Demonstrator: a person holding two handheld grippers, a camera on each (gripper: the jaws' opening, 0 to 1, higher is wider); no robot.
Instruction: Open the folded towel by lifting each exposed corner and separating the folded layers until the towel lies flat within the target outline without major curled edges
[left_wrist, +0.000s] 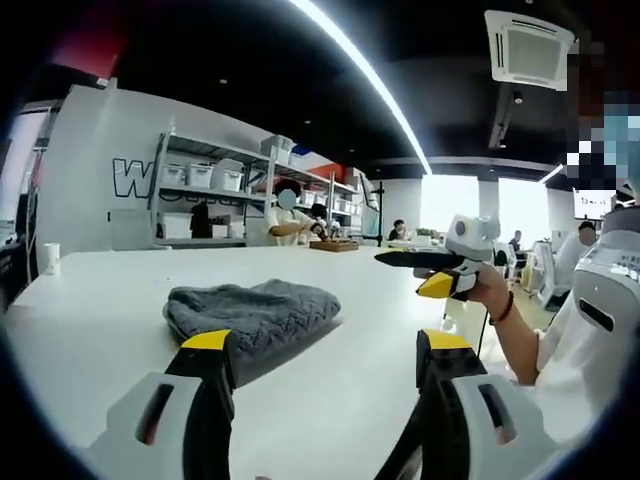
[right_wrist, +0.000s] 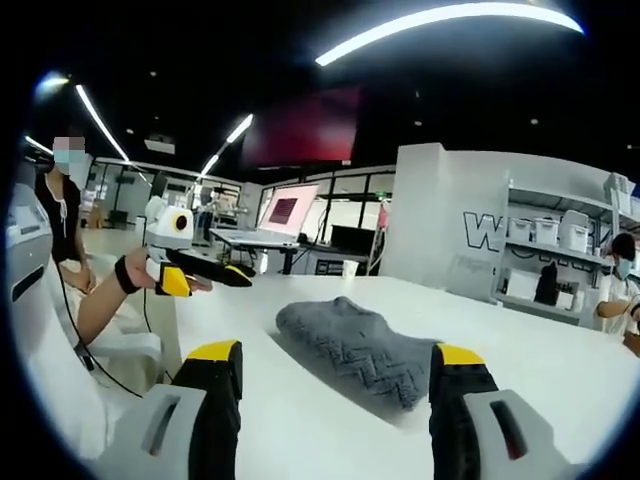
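I have both tools raised off the white tabletop (left_wrist: 100, 330) on opposite sides of the folded grey knitted towel (left_wrist: 252, 312), which I read as a starting stance: each one faces the bundle so it can come in at a corner from its own side. The left yellow-tipped gripper (left_wrist: 325, 352) has its jaws spread wide with nothing between them, and the right yellow-tipped gripper (right_wrist: 328, 362) is likewise parted and empty. In the left gripper view the right tool hovers beyond the towel, near the tabletop's far edge, held in a hand (left_wrist: 492, 290).

The towel sits well in from the tabletop's edges, touching neither tool. It is a soft, thick wad with a zigzag weave, several layers stacked, edges rounded and slightly slumped. I cannot make out any target outline on the surface. No corner has been lifted yet, so unfolding seems not to have begun.
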